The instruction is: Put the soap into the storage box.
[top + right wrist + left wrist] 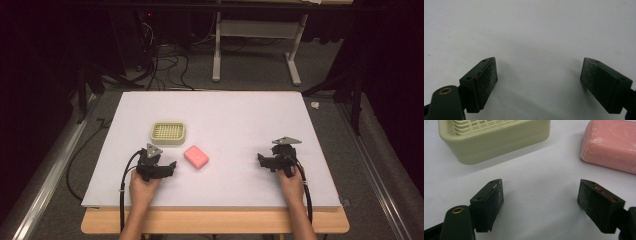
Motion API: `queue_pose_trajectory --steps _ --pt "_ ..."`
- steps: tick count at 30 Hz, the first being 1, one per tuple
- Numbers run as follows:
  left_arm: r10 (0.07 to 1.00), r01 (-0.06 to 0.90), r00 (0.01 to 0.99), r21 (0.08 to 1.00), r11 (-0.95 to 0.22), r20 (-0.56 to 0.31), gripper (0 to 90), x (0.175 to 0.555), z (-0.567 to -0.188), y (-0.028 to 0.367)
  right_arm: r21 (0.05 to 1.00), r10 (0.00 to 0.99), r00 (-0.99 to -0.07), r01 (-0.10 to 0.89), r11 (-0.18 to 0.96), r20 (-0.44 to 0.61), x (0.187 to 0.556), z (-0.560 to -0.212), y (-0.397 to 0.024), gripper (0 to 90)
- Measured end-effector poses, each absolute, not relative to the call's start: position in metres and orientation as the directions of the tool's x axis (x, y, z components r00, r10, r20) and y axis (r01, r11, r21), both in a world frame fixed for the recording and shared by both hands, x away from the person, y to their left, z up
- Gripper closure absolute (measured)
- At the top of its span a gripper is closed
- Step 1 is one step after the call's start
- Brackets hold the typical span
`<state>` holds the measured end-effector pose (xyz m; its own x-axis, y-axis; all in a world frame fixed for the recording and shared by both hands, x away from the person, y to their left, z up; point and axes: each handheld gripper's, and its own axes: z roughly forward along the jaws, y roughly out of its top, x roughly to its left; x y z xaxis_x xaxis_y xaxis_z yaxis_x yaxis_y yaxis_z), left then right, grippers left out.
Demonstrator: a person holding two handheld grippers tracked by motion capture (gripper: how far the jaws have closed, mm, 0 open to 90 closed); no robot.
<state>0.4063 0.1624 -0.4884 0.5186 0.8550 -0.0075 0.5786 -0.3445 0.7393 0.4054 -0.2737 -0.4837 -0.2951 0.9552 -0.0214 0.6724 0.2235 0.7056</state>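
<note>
Where left tongs (540,202) gape, soap (610,145) beyond

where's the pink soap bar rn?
High view: the pink soap bar lies on the white table, left of centre, just front-right of the green soap dish and right of the left claw, untouched.

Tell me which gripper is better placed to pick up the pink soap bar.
Left. The left gripper is open and sits just beside the pink soap bar, which lies close ahead of its jaws. The right gripper, also open, is farther across the table, facing bare surface.
</note>
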Motion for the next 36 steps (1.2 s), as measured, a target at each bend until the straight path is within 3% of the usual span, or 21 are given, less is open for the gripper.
queue_pose_trajectory --steps 36 --pt "0.854 0.587 0.52 0.729 -0.353 -0.005 18.4 0.4074 -0.4869 0.1616 0.705 0.955 -0.296 0.673 0.223 -0.02 0.4053 -0.4836 -0.2737 14.6"
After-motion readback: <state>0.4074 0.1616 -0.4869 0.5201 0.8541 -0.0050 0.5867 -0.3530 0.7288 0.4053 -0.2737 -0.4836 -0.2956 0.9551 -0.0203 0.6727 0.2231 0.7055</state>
